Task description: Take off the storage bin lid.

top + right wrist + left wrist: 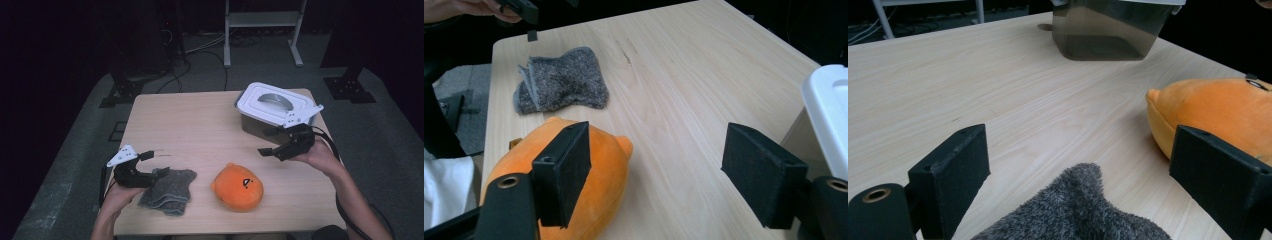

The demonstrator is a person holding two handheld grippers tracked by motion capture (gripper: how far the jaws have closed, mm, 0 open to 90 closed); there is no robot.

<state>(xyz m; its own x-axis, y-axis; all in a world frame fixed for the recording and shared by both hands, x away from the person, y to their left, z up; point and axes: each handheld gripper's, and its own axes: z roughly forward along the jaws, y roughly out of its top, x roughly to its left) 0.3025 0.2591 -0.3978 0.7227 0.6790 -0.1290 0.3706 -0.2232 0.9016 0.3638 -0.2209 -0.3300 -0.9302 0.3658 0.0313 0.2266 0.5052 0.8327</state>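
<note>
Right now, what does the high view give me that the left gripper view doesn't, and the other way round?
High view alone: both hands, the left gripper at the grey cloth's edge, the right gripper raised in front of the container, the container's white lid, and the plush toy's face.

Left gripper view alone: its two black fingers standing wide apart, with the cloth's near edge low between them and no pad pressing it.

Both: the wooden table, grey cloth, orange plush toy and lidded container.
</note>
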